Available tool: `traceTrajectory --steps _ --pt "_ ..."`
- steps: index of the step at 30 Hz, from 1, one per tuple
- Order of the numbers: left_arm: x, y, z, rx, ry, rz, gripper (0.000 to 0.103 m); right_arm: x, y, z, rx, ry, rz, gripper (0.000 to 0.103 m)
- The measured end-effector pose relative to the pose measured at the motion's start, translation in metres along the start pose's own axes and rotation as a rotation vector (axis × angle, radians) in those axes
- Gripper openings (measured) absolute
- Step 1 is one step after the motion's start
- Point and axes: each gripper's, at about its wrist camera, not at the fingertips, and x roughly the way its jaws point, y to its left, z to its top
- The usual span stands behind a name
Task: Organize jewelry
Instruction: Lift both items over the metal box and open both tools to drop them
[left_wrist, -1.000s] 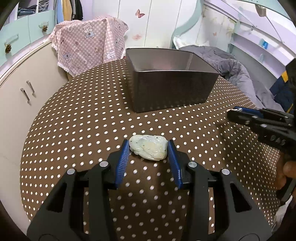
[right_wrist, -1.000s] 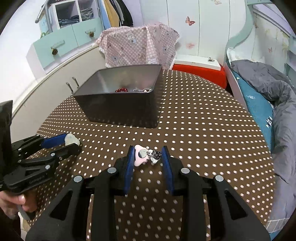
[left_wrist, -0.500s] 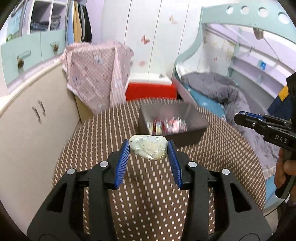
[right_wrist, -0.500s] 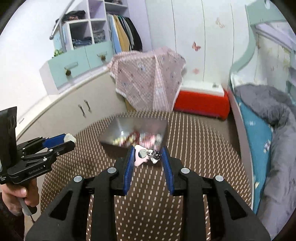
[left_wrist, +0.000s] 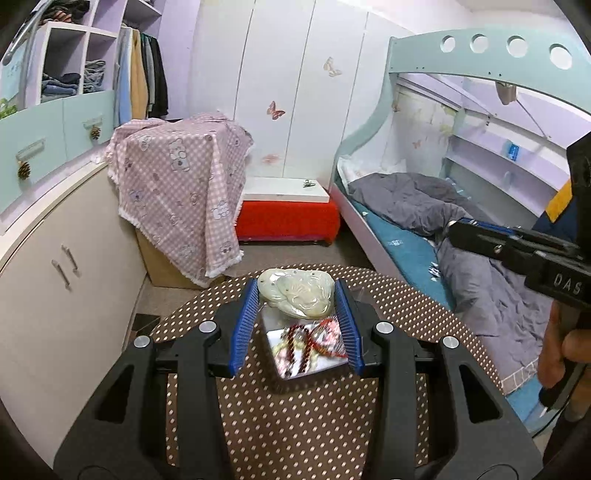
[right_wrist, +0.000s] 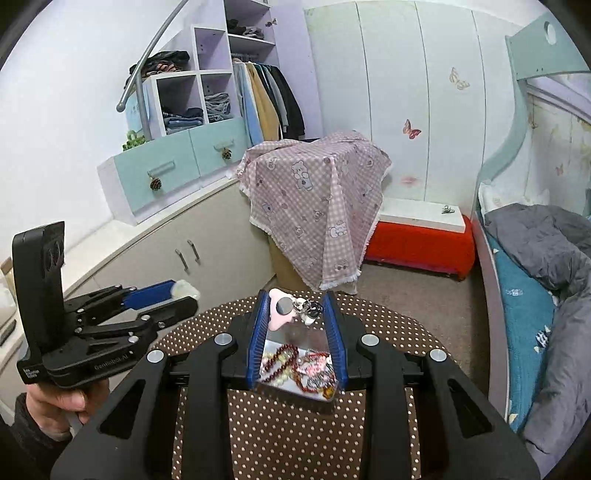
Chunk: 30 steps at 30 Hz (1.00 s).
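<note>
Now my left gripper (left_wrist: 295, 301) clamps the jade pendant (left_wrist: 295, 297) by its edges; it is hard, slippery, breakable. My right gripper (right_wrist: 295, 308) pinches the light pink charm (right_wrist: 282, 308) above the box (right_wrist: 295, 387).

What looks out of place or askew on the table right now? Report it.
Nothing stands out. The left gripper is shut on the jade pendant and the right gripper is shut on the pink charm, both held above the metal box, which sits upright on the dotted table with jewelry inside.
</note>
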Motion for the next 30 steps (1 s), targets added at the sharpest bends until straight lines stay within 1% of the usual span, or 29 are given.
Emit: traceTrajectory --steps 4,9,13,14,15,16,17,18,19,20,21,23,25,30 --pt "0.016 -0.004 0.007 0.003 0.021 -0.007 0.041 0.016 -0.006 0.004 0.034 0.024 0.014 0.027" --pt "0.035 -0.007 0.008 0.0 0.061 -0.011 0.042 0.036 -0.011 0.006 0.067 0.06 0.03 0.028" --pt "0.052 -0.006 0.007 0.005 0.103 0.021 0.044 0.054 -0.017 0.006 0.101 0.089 0.04 0.031" --pt "0.054 -0.005 0.007 0.007 0.111 0.033 0.057 0.057 -0.02 0.005 0.116 0.093 0.042 0.034" --pt "0.054 -0.005 0.007 0.005 0.111 0.048 0.069 0.059 -0.022 0.004 0.129 0.095 0.04 0.049" --pt "0.051 -0.002 0.007 -0.003 0.097 0.067 0.083 0.06 -0.025 0.002 0.151 0.093 0.037 0.071" --pt "0.049 0.0 0.007 -0.009 0.083 0.073 0.086 0.059 -0.028 0.001 0.169 0.081 0.04 0.078" --pt "0.044 0.002 0.007 -0.015 0.072 0.074 0.086 0.057 -0.031 -0.001 0.184 0.072 0.041 0.079" --pt "0.041 0.005 0.006 -0.02 0.069 0.084 0.088 0.056 -0.032 -0.002 0.194 0.07 0.038 0.087" --pt "0.037 0.007 0.006 -0.023 0.064 0.103 0.088 0.054 -0.034 -0.002 0.206 0.065 0.032 0.092" --pt "0.034 0.009 0.006 -0.025 0.06 0.114 0.089 0.051 -0.036 -0.003 0.214 0.055 0.031 0.095" --pt "0.025 0.01 0.007 -0.027 0.046 0.135 0.09 0.042 -0.036 -0.002 0.227 0.044 0.022 0.095" --pt "0.011 0.01 0.008 -0.019 0.017 0.171 0.091 0.036 -0.035 -0.001 0.225 0.037 0.01 0.095" --pt "-0.024 0.007 0.01 -0.008 -0.057 0.219 0.092 0.018 -0.028 -0.001 0.219 0.016 -0.012 0.095"
